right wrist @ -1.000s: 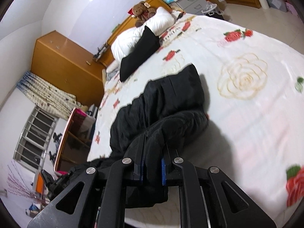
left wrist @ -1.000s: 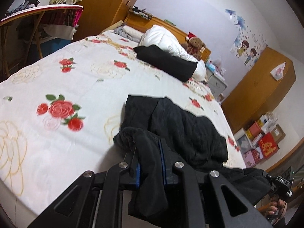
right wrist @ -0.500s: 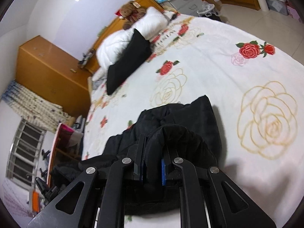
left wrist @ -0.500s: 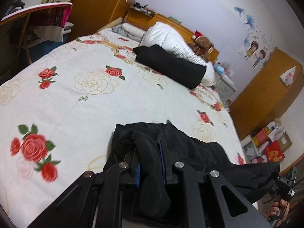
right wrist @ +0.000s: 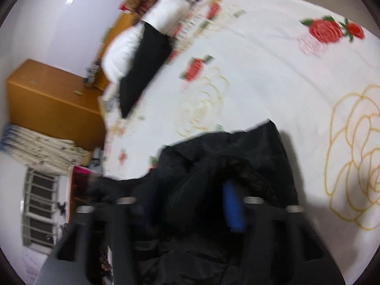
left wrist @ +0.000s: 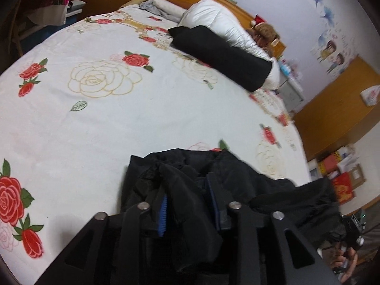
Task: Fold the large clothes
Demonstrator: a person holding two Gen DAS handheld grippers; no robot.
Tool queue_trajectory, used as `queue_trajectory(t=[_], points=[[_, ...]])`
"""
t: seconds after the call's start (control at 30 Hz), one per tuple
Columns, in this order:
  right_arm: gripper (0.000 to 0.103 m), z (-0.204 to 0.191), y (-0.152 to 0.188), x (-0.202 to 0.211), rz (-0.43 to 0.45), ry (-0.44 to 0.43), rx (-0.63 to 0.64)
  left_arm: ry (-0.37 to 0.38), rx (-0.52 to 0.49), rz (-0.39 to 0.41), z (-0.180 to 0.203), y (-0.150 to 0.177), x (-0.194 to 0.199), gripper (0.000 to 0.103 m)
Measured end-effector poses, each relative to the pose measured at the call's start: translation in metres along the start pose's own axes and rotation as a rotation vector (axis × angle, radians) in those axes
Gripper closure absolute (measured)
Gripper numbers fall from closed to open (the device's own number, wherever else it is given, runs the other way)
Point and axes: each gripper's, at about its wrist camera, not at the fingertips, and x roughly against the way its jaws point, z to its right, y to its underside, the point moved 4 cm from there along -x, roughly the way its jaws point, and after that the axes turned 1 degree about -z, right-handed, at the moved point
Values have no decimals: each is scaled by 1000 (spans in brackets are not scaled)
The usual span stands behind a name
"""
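On bed (left wrist: pixel 99 128), black garment (left wrist: pixel 190 180) (bunched), jaws opening

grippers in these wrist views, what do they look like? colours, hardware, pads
Both alike: left gripper and right gripper have matte black angular linkage arms with triangular cutouts, round silver pivot bolts, and ribbed blue pads lining the jaws. No cables or markings visible; right view is blurred.
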Motion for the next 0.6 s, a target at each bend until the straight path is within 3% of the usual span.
queue_trajectory(t=[0.13,0.2,0.37,0.4,0.47,0.6], points=[[26,-19,-9,43,121,-62,49,70,28,19,3,-8,25,56],[26,-28,-11,55,158,-46,100,97,42,36,5,-12,39,51],[26,-39,3,39,109,54,282,89,6,194,3,-22,76,18],[26,-39,5,32,92,74,316,83,1,216,0,-24,79,16],[26,-39,9,15,57,113,389,46,-29,191,-4,-24,69,15],[26,-29,8,-18,-6,147,443,-12,-118,12,-8,-15,9,15]])
